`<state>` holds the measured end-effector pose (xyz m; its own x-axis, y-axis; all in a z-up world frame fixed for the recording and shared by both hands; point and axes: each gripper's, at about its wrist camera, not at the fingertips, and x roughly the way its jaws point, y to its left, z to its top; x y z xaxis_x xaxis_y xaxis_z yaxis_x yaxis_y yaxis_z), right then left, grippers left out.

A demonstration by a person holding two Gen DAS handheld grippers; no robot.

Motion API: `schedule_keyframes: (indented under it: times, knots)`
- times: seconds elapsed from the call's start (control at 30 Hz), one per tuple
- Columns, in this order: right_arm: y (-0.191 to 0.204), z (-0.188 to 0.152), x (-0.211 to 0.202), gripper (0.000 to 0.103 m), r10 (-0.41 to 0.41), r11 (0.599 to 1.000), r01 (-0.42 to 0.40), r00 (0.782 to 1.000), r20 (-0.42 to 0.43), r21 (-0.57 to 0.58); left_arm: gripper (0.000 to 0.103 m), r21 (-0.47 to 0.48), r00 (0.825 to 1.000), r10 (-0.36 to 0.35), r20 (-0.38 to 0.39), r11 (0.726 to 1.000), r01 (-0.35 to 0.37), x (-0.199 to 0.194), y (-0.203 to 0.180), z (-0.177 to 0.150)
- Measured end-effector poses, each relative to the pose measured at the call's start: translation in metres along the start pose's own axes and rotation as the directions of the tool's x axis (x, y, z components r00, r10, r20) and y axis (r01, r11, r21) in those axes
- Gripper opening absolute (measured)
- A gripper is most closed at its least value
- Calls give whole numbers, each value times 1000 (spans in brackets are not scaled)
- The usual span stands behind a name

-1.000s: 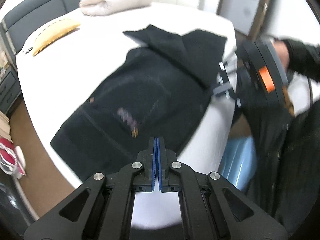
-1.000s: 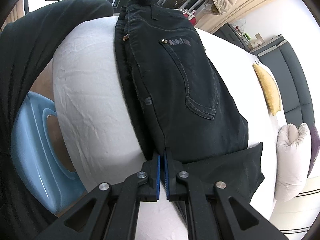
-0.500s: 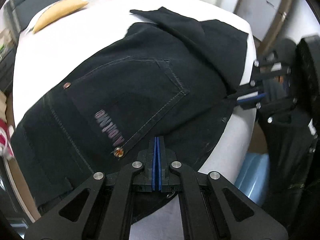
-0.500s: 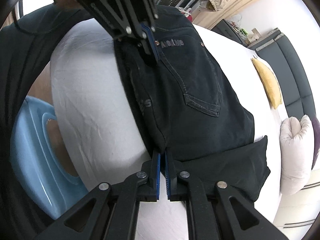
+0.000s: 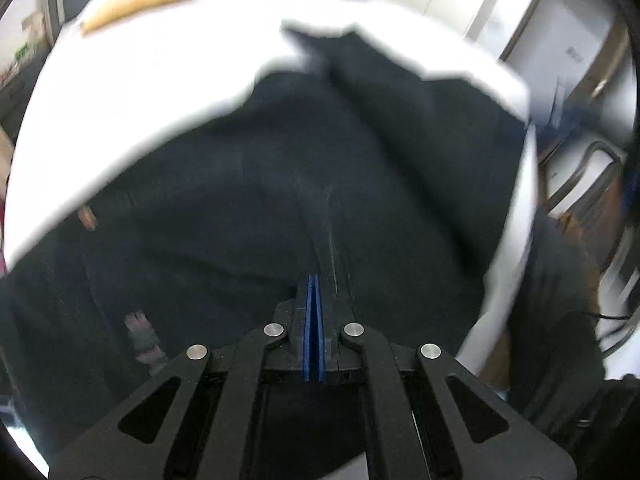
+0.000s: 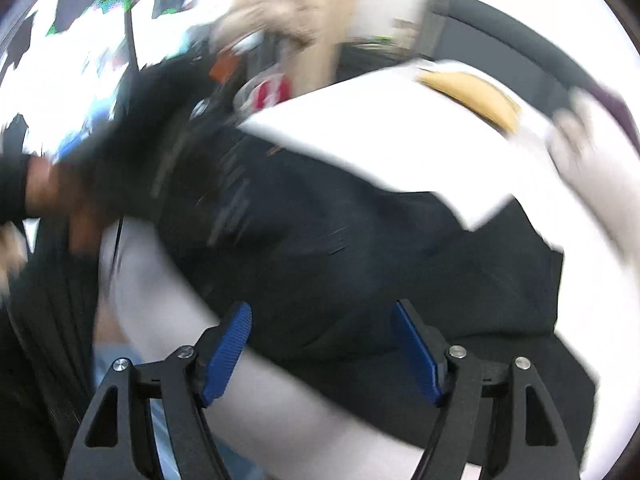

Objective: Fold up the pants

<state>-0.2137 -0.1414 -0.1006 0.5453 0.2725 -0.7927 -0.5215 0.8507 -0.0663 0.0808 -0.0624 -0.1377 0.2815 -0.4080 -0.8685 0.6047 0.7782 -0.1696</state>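
Right gripper [image 6: 320,344] just let go, jaws opening, empty, above pants [image 6: 360,248] near bed [image 6: 380,120] edge. Left gripper [image 5: 314,300] closed, apparently pinching nothing. Fold laid; regrasp next, likely.

Pants [image 5: 320,184] black, plain. Bed sheet [image 5: 168,80] white. Pillow [image 6: 476,98] mustard yellow. Tool pads [image 6: 228,352] blue, tool frames black.

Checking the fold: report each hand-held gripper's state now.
Left hand-held gripper: shut, nothing visibly between the pads.
Right hand-held gripper: opening, pads clear of the black pants.
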Motion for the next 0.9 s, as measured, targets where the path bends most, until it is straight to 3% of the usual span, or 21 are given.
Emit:
schedule_keyframes:
  times: [0.07, 0.17, 0.23, 0.37, 0.47, 0.57, 0.6, 0.7, 0.73, 0.8, 0.9]
  knots:
    - [-39, 19, 2, 75, -40, 991, 37, 999, 23, 129, 0, -32, 999, 5, 43, 999, -3, 0, 0, -6]
    - [-109, 56, 26, 75, -148, 940, 139, 989, 5, 312, 0, -104, 999, -25, 39, 994, 29, 2, 7, -2]
    - [-147, 77, 52, 75, -218, 891, 219, 975, -47, 397, 0, -110, 999, -30, 31, 993, 34, 5, 8, -2]
    - [-217, 111, 117, 74, -225, 768, 273, 962, -155, 580, 0, -124, 999, -44, 22, 991, 47, 9, 11, -3]
    - [-249, 127, 163, 74, -237, 695, 328, 944, -227, 640, 0, -139, 998, -56, 25, 988, 59, 12, 19, -13]
    - [-266, 132, 203, 74, -282, 657, 447, 893, -352, 607, 0, -145, 998, -61, 28, 987, 65, 9, 20, -19]
    - [-271, 130, 213, 74, -269, 648, 453, 888, -372, 613, 0, -147, 998, -63, 29, 987, 67, 10, 21, -18]
    - [-281, 122, 236, 57, -211, 641, 433, 893, -397, 634, 0, -143, 998, -63, 27, 988, 67, 11, 21, -16]
    - [-282, 122, 234, 37, -223, 642, 426, 899, -376, 638, 0, -139, 998, -62, 25, 988, 65, 12, 20, -15]
    - [-288, 120, 227, 7, -216, 631, 410, 908, -359, 658, 0, -131, 998, -56, 21, 990, 58, 12, 19, -13]
    - [-303, 105, 195, 6, -212, 570, 348, 937, -276, 744, 0, -116, 999, -43, 14, 992, 45, 14, 16, -9]
